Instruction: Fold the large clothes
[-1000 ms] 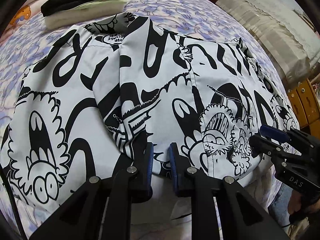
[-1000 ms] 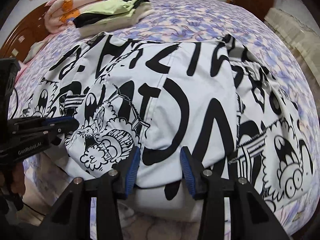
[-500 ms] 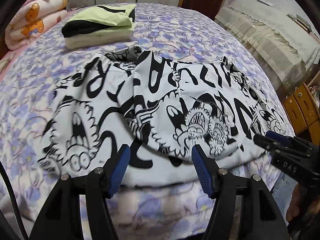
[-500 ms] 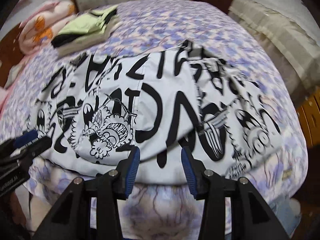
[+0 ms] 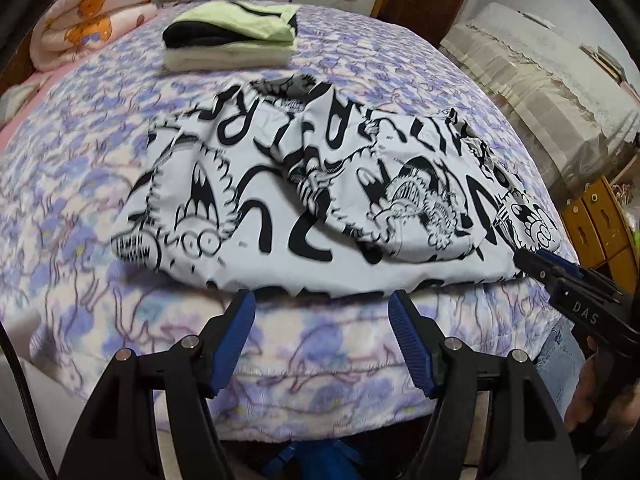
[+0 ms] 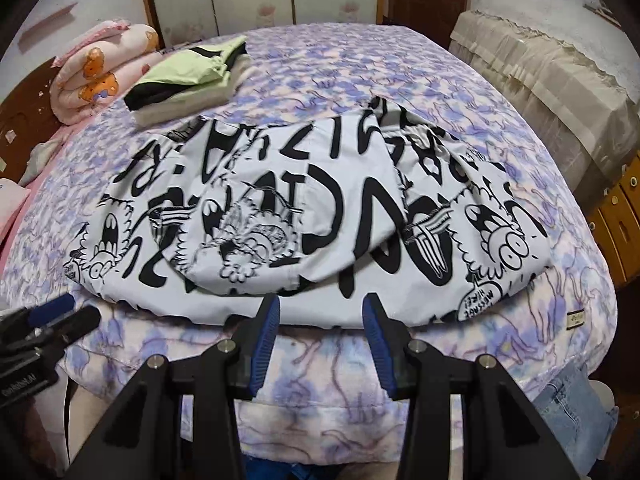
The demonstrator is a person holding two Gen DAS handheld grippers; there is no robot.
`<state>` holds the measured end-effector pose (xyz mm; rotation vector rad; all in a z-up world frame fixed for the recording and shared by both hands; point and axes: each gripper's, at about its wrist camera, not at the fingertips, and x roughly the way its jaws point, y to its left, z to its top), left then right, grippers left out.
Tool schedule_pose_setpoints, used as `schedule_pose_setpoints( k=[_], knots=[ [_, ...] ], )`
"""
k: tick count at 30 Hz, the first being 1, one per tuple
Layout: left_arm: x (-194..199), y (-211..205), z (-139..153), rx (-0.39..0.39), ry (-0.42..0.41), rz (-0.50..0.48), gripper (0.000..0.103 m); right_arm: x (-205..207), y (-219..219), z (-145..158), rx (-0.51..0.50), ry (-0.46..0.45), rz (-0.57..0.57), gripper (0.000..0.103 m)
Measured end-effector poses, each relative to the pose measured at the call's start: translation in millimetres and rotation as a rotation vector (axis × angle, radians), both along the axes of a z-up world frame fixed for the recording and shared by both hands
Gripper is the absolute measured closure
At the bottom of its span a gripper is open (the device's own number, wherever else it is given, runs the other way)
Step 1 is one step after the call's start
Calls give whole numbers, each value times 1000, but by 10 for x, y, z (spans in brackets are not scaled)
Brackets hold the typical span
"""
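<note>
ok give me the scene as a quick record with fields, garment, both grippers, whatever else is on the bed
garment: black-and-white cartoon-print shirt, lying partly folded on the bed
left gripper: jaws opening, nothing between them
right gripper: jaws apart, empty
stack: folded green, black and cream clothes behind the shirt
quilt: rolled pink bear-print quilt at far left

White garment [image 5: 320,200] with black cartoon print; lilac-flowered bedspread [image 5: 80,152]; lime, black and cream folded stack [image 5: 232,40].

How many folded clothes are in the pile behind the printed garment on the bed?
3 show: a light green piece on top, a black one under it, a cream one at the bottom, all behind the black-and-white garment. More may be hidden inside.
</note>
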<state>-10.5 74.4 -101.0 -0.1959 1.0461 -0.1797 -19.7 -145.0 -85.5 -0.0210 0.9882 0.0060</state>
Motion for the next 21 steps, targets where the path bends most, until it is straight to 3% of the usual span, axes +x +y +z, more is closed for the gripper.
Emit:
schedule_pose_setpoints(
  k=[6,14,21],
  knots=[
    [-28,248,-304,-126,31,43,35,-43,107,-9,37,-44,9,60],
    [59,698,-804,-334,24,173,35,-14,194,-62,102,-69,12,60],
    [284,888,-996,-383,-37,220,35,136,297,-145,127,-58,29,60]
  ],
)
